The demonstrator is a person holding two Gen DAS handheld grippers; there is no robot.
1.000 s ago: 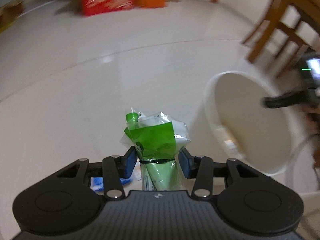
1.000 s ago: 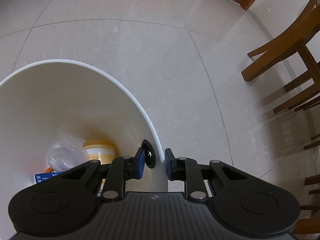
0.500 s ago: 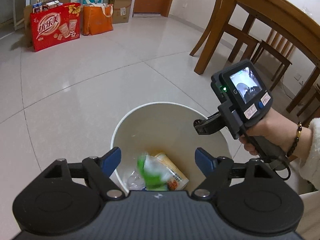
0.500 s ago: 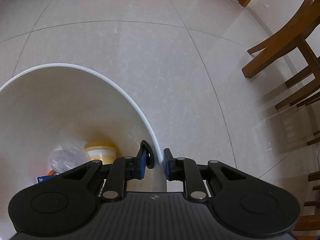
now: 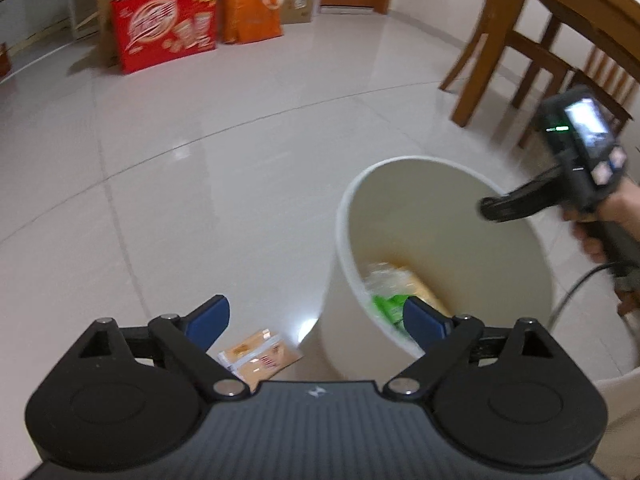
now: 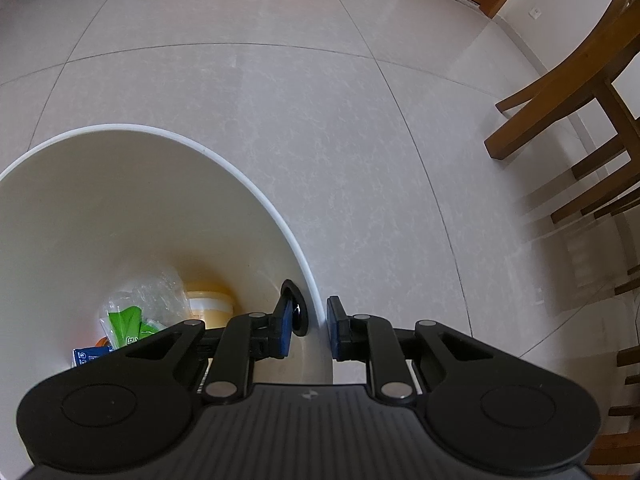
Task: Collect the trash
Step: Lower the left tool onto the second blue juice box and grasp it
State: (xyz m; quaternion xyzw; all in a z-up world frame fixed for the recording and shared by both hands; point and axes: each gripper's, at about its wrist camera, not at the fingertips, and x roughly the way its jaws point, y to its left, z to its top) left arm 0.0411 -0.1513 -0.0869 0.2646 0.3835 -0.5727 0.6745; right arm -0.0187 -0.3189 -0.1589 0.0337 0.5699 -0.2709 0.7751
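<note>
two grippers: left gripper (image 5: 316, 322) opening, empty; right gripper (image 6: 309, 326) clamps bin rim (image 6: 280, 218); open floor (image 5: 200, 168) beyond

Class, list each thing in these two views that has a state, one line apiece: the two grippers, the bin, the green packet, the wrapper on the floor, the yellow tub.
Left gripper: jaws opening, nothing between them.
Right gripper: shut on the bin's rim.
Bin: upright, lidless, partly filled.
Green packet: lying inside the bin.
Wrapper: on the floor beside the bin, not yet collected.
Yellow tub: inside the bin.
</note>
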